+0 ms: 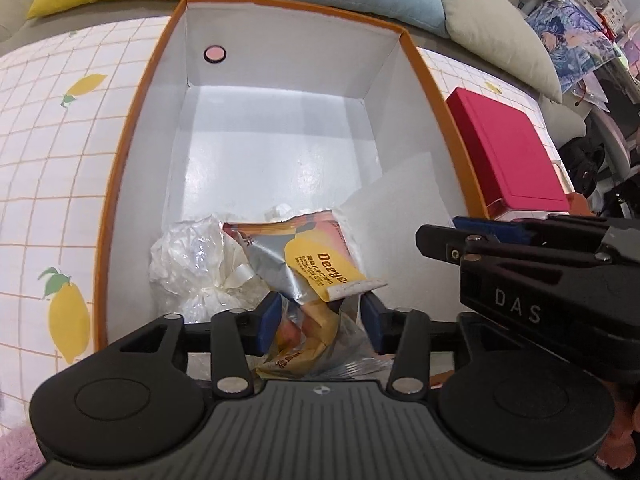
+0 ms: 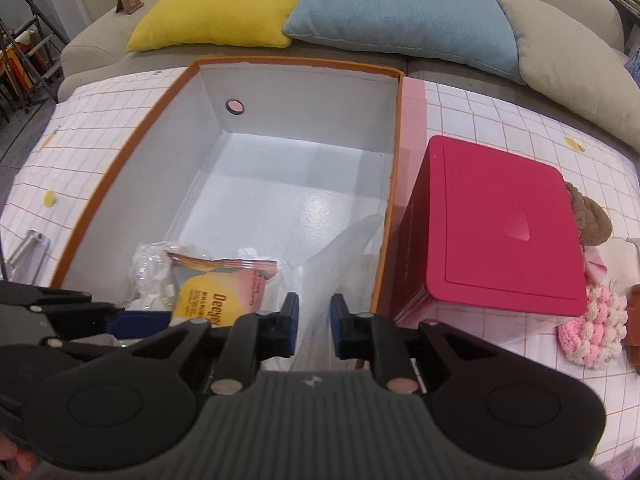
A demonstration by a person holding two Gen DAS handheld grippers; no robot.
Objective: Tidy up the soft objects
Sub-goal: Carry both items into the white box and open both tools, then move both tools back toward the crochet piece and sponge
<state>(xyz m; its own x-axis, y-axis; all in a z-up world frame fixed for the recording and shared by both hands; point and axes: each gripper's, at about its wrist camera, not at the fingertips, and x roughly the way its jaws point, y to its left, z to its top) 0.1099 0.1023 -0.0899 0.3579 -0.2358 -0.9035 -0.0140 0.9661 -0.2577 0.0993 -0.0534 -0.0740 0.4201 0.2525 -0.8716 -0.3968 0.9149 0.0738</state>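
Note:
An open white box with an orange rim (image 1: 120, 184) (image 2: 100, 196) stands on the lemon-print cloth. In its near end lie a yellow and pink snack packet (image 1: 316, 256) (image 2: 216, 300), a crumpled clear plastic bag (image 1: 192, 264) (image 2: 152, 268) and a translucent white sheet (image 1: 400, 208) (image 2: 344, 248). My left gripper (image 1: 322, 320) is open over the near end, with crumpled wrappers between its blue pads. My right gripper (image 2: 315, 322) is open too, the white sheet showing in its narrow gap. Both grippers sit side by side, each visible at the edge of the other's view.
A closed red box (image 1: 512, 160) (image 2: 500, 224) stands right of the white box. Behind it lie a brown plush thing (image 2: 592, 220) and a pink and white knitted piece (image 2: 596, 332). Yellow (image 2: 216, 4), blue (image 2: 400, 16) and grey (image 2: 568, 56) cushions line the sofa beyond.

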